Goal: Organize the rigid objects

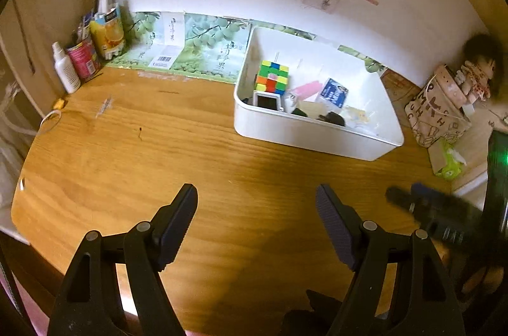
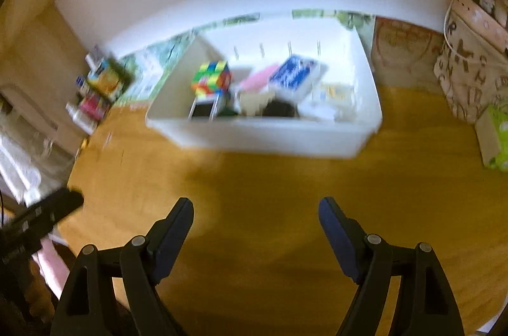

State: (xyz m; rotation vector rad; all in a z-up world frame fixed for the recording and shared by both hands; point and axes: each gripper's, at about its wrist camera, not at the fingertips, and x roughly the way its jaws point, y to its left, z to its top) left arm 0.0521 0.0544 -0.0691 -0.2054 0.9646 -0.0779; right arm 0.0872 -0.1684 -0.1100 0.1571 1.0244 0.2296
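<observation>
A white plastic bin [image 1: 304,129] stands on the wooden table [image 1: 158,151] toward the back right. Inside it are a multicoloured puzzle cube [image 1: 273,77], a pink box [image 1: 306,90], a blue-and-white pack [image 1: 333,93], a small white-framed device [image 1: 267,102] and dark small items. My left gripper [image 1: 256,221] is open and empty above the bare table, well in front of the bin. My right gripper [image 2: 256,232] is open and empty too; its view is blurred and shows the bin [image 2: 270,139] and cube [image 2: 212,77] ahead. The right gripper also shows at the right edge [image 1: 438,215].
Bottles, a red can and a carton [image 1: 106,32] stand at the back left corner. Green printed sheets [image 1: 197,50] lean on the wall. A patterned bag [image 1: 438,110], a doll and a green tissue pack [image 1: 449,161] sit at the right.
</observation>
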